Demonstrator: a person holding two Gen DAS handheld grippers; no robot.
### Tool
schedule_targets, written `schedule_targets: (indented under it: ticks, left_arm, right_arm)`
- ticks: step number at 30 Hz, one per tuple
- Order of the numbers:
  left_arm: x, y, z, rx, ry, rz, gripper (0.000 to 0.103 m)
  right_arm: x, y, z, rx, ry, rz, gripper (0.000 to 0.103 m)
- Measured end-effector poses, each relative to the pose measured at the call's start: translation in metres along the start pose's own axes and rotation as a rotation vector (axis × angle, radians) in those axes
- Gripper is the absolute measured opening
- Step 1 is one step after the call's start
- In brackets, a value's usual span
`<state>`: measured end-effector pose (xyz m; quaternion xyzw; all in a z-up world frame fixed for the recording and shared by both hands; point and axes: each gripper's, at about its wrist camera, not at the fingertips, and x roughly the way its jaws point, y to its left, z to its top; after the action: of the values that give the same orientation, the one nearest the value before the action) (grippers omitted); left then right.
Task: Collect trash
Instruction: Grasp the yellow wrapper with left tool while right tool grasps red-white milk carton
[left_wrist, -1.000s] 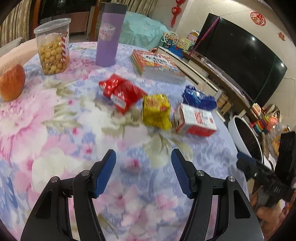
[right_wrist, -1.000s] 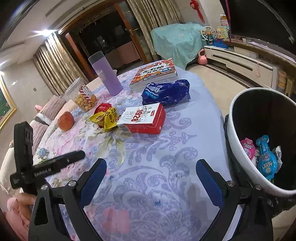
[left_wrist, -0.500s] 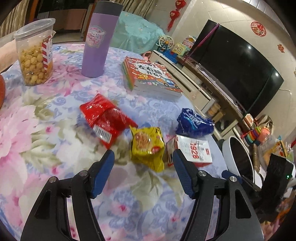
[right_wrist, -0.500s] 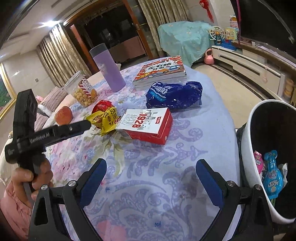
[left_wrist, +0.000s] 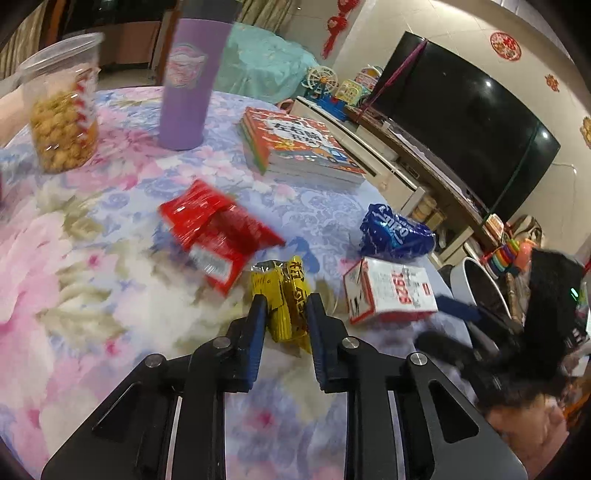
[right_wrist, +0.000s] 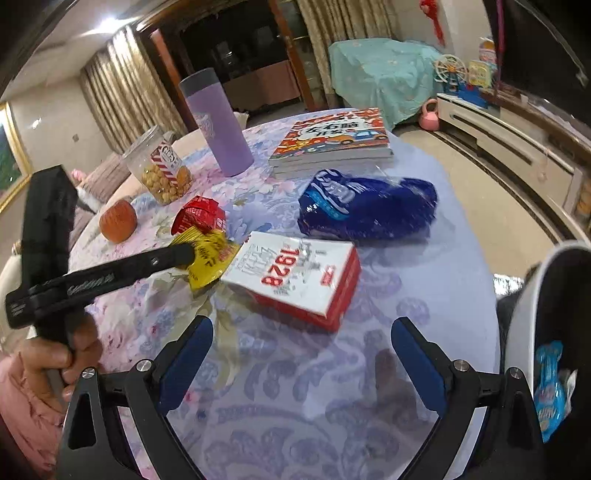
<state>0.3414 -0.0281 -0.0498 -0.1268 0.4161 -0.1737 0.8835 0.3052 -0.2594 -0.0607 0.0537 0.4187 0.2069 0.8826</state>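
Grasping is under way: the yellow packet is pinched as the left tool has just closed; the right tool is held wide; lifting toward the bin beside it is called for.

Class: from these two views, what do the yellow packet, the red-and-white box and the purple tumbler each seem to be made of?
Yellow packet: thin glossy plastic or foil film; it crinkles and glints. Red-and-white box: probably printed card with a smooth coat; flat faces, sharp folded edges. Purple tumbler: matt, rigid, smooth wall; plastic or coated metal, unclear which.

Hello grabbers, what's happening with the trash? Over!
Left gripper just closed on yellow wrapper. Right gripper open, empty, near red-and-white box. Bin at table edge. Nothing blocking.
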Motion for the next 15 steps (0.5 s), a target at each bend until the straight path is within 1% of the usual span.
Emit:
schedule_targets:
  ticks: [6, 9, 11, 12, 13, 15]
  left_arm:
    - [-0.034, 0.022, -0.025, -0.069, -0.009, 0.009, 0.021]
    - [-0.045, 0.031, -0.036, -0.093, -0.008, 0.021, 0.021]
    - [-0.050, 0.034, -0.042, -0.099, -0.009, 0.028, 0.021]
    - [-0.052, 0.034, -0.045, -0.102, -0.010, 0.031, 0.021]
    - [-0.054, 0.035, -0.047, -0.103, -0.009, 0.032, 0.021]
    - [-0.059, 0.034, -0.051, -0.102, -0.010, 0.030, 0.021]
  right_arm:
    - [0.019, 0.004, 0.012, -0.061, 0.026, -0.015, 0.098]
    - [0.021, 0.005, 0.013, -0.063, 0.029, 0.000, 0.096]
    - [0.017, 0.008, 0.011, -0.055, 0.024, 0.032, 0.086]
    - [0.015, 0.011, 0.009, -0.051, 0.027, 0.048, 0.076]
    - [0.012, 0.015, 0.006, -0.047, 0.037, 0.070, 0.070]
    - [0.005, 0.023, -0.002, -0.042, 0.045, 0.122, 0.070]
